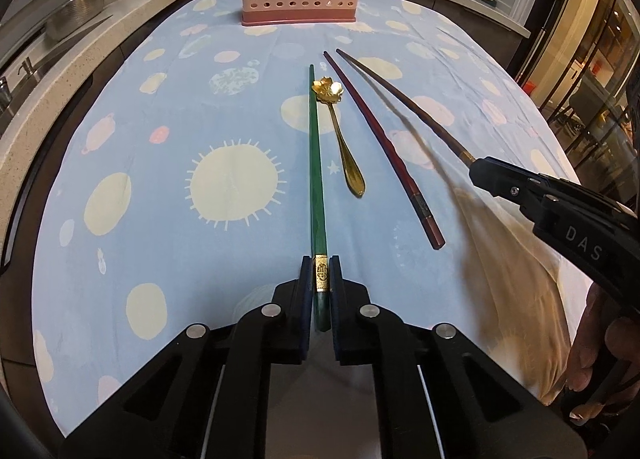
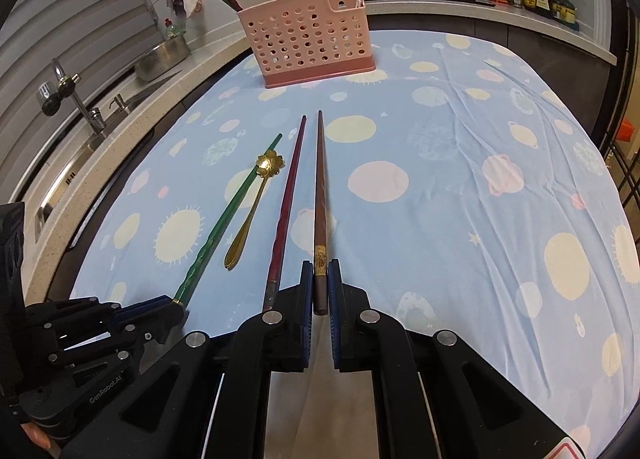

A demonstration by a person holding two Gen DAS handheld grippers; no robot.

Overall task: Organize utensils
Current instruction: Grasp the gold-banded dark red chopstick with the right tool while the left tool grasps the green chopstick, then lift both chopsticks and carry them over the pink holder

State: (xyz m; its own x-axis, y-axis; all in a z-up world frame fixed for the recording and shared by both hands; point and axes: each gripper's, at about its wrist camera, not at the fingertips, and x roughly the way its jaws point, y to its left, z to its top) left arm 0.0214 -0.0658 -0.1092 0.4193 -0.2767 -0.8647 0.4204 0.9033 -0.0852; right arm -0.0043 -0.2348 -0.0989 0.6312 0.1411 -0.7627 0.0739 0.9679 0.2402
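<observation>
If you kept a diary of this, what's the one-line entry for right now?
left tongs: shut on green chopstick | right tongs: shut on brown chopstick | on cloth: dark red chopstick, gold flower-bowl spoon

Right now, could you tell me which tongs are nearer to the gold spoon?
Left, probably. The left tongs grip the green chopstick lying right beside the gold spoon; the right tongs hold the brown chopstick, beyond the red chopstick.

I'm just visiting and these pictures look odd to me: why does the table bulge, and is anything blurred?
Both views are fisheye, so the tablecloth curves and corners go black. In the left wrist view the brown chopstick in the right gripper looks smeared, with a blurry shadow beside it; the green chopstick stays sharp. In the right wrist view, the brown chopstick is slightly soft.
</observation>
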